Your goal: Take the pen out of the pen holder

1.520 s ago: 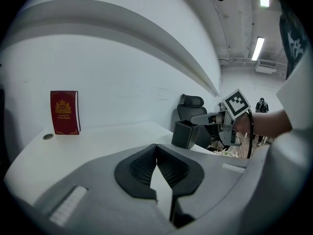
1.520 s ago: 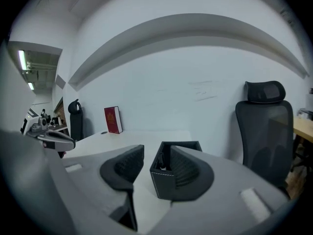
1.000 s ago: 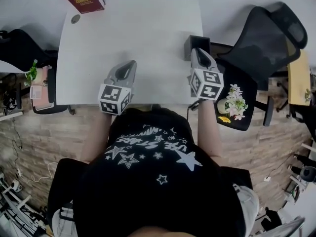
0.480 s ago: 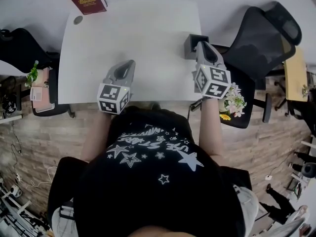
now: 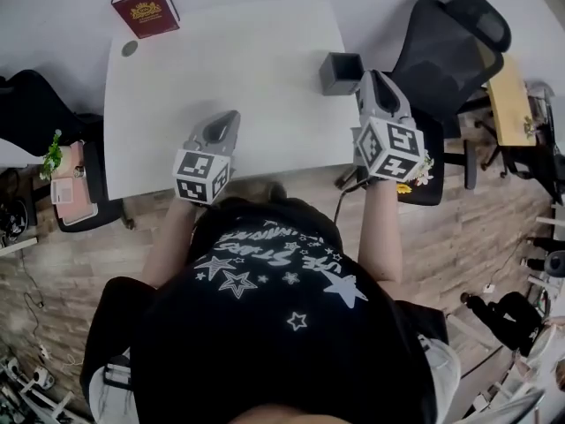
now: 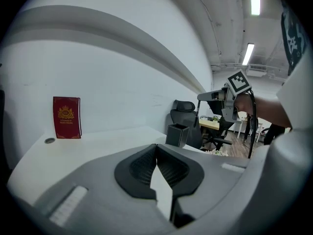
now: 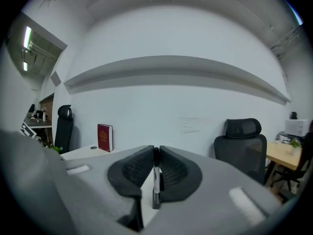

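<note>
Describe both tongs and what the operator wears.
Left tongs and right tongs: grey moulded shells, black ribbed pads, each backed by a white cube with black square markers. A dark cable runs from the right one. Operator wears a black short-sleeved T-shirt printed with white stars.

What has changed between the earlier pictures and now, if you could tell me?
The right hand-held gripper, shut on the pen, has lifted clear of the pen holder and moved to its right, leaving the holder fully in view. The left hand-held gripper stays shut and empty at the front edge of the table; the red book has not moved.
</note>
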Motion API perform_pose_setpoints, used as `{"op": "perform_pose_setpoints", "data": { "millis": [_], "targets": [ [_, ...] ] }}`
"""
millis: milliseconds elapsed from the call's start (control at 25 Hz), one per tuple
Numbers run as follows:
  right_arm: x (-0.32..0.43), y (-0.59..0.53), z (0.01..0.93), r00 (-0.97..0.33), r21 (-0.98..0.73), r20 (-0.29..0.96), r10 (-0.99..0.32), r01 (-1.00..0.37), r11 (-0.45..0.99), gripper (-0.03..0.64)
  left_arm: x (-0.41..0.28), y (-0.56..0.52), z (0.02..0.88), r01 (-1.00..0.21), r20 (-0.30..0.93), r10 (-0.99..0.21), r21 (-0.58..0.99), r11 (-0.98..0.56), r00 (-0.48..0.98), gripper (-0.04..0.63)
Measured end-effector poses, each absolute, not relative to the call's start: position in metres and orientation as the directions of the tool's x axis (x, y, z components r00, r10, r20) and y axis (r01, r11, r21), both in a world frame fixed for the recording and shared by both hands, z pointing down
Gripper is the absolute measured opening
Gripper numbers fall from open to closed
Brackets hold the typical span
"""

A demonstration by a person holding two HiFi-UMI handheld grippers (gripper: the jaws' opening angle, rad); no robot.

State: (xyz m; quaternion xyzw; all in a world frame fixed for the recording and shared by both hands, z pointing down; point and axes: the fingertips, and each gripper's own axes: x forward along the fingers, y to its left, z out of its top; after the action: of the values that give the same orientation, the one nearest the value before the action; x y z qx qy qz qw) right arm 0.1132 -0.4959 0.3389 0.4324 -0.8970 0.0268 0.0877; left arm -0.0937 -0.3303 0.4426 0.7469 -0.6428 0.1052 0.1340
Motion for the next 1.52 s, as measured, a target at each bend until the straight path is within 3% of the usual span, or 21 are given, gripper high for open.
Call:
{"op": "perform_pose_setpoints", "data": {
  "millis": [360,920,1520],
  "targets": [
    [0.122,-0.442,0.354,-0.535,-0.018,0.194,-0.822,-0.84,0.543,0.037,-0.105,-0.303,0.444,-0.967,0.322,-0.912,0.062,-0.248,0.255,0.011],
    [0.129,-0.254,0.403,-0.32,-0.09,0.283,-0.904,-0.947,0.307,0.035,-0.133,-0.179,0.467,-0.883,0.351,-0.813,0.121,-0.453,0.465,0.011],
    [0.143,-0.157,0.415,-0.25,-0.081,0.344,-0.905,-0.968,0.236,0.035,-0.1,-0.142,0.461,-0.818,0.334,-0.75,0.155,-0.554,0.571,0.011]
  ]
}}
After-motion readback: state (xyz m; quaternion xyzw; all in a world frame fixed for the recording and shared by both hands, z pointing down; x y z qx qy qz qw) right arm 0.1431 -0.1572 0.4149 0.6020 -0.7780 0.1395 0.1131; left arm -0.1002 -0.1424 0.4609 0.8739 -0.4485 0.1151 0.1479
